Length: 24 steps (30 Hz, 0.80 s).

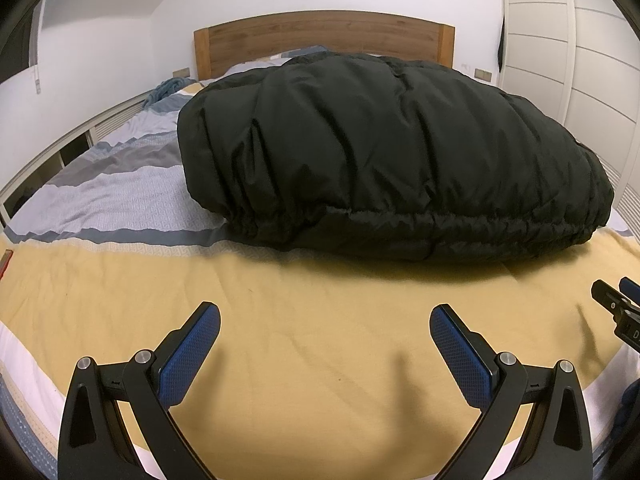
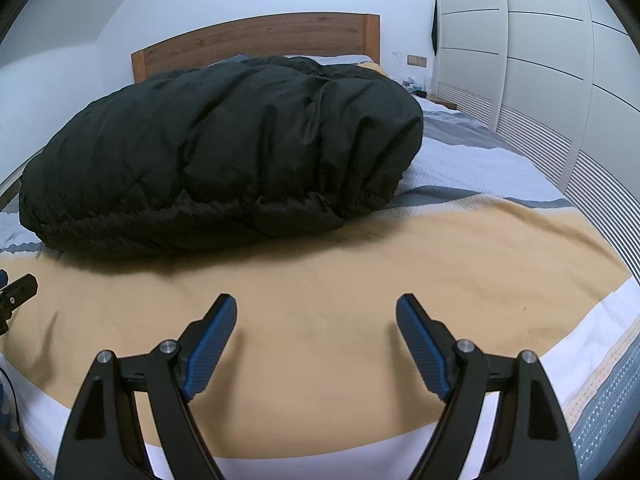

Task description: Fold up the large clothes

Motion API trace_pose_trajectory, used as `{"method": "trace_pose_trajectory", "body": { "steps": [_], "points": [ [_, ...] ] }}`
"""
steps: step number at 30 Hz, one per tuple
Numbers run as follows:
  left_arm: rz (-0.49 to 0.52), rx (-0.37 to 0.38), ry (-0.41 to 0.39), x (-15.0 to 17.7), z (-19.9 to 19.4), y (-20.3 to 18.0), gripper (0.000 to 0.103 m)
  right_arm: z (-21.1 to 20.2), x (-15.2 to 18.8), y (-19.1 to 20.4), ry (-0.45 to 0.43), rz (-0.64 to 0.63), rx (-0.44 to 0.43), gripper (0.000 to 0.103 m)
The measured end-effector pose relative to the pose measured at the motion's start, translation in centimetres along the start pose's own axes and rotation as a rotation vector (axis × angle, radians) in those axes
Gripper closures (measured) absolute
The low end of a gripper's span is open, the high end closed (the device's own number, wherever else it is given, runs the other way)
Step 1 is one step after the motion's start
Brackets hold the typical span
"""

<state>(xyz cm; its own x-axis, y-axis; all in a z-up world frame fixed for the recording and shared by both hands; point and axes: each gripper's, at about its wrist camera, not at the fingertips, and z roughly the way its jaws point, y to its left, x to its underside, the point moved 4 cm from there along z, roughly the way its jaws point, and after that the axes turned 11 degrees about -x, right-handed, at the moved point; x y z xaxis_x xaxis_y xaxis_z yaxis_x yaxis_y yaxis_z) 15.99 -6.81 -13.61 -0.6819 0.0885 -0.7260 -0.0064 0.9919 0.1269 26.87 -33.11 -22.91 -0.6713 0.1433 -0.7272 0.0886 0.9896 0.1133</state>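
Observation:
A large black puffy jacket lies in a bulky folded heap across the middle of the bed, its gathered hem facing me; the right wrist view shows the same jacket to the left of centre. My left gripper hovers open over the yellow band of the bedspread, short of the hem, with nothing between its blue pads. My right gripper is also open and empty, over the yellow bedspread and apart from the jacket. Each gripper's tip shows at the edge of the other's view.
The bed has a striped blue, grey and white cover and a wooden headboard. White wardrobe doors stand along the right side. A bedside table with small items sits at the far right.

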Motion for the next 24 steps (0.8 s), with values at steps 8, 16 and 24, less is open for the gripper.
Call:
{"method": "trace_pose_trajectory", "body": {
  "steps": [8, 16, 24],
  "points": [
    [0.0, -0.007, 0.011, 0.0, 0.5, 0.3, 0.001, 0.3, 0.1, -0.2, 0.011, 0.001, 0.002, 0.021],
    [-0.003, -0.007, 0.023, 0.0, 1.0, 0.6, 0.001, 0.6, 0.2, -0.2, 0.014, 0.001, 0.002, 0.021],
    [0.0, -0.008, 0.024, 0.1, 1.2, 0.6, 0.001, 0.7, 0.4, -0.2, 0.017, -0.001, 0.002, 0.021]
  ]
}}
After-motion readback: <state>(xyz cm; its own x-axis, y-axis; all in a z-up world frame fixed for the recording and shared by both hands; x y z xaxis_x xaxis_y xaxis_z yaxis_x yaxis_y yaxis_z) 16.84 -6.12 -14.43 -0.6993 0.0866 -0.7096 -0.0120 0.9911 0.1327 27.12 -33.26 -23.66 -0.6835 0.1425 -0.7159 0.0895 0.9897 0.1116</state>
